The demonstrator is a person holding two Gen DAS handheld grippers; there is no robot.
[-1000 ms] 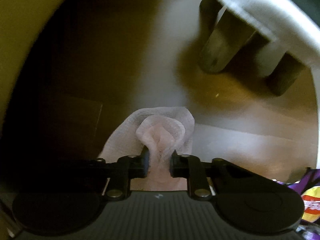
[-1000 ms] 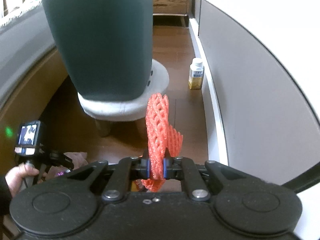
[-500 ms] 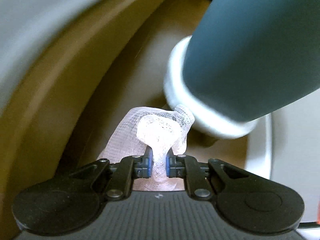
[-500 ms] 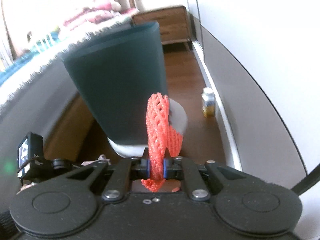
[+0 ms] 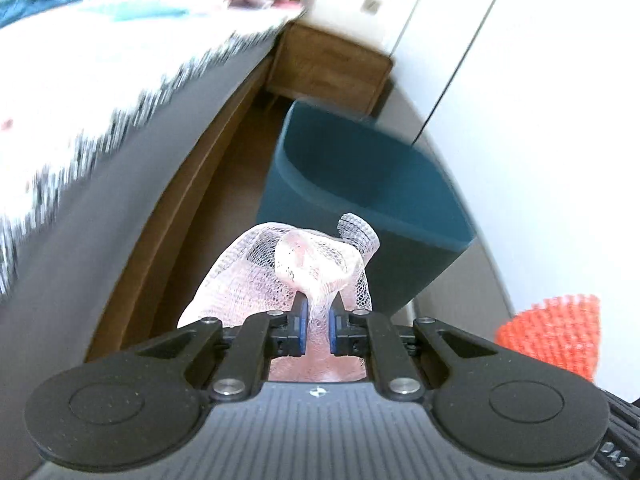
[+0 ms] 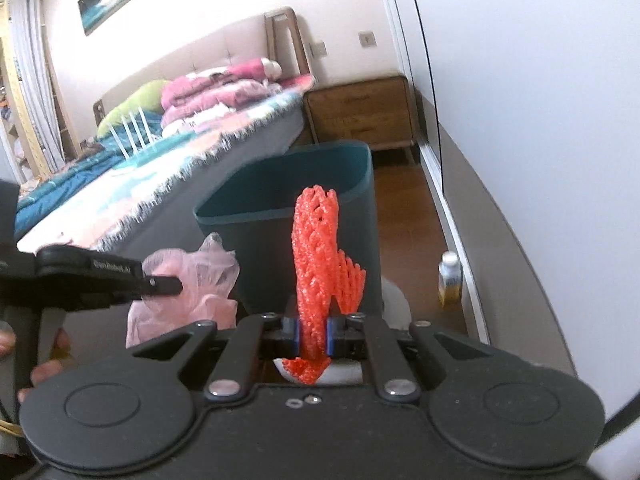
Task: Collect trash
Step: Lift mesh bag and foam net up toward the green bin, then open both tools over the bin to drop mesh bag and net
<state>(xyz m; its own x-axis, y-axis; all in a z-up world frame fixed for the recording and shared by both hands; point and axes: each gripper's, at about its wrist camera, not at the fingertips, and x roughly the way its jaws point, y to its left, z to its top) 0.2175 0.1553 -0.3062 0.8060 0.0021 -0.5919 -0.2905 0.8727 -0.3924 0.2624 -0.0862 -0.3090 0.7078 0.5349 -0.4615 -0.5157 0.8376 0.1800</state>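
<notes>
The bed lies at far left. The left gripper has its jaws clenched on the pink mesh, held up just before the near rim of the bin. The open teal bin stands on a white stool between bed and wall. The right gripper has its jaws clenched on the red net, upright before the bin. A bottle stands on the floor by the wall.

Bedspread all blurry in the left view. Orange net partly hidden behind the left gripper's body. Small bottle too tiny to read, white stool mostly hidden behind the bin.
</notes>
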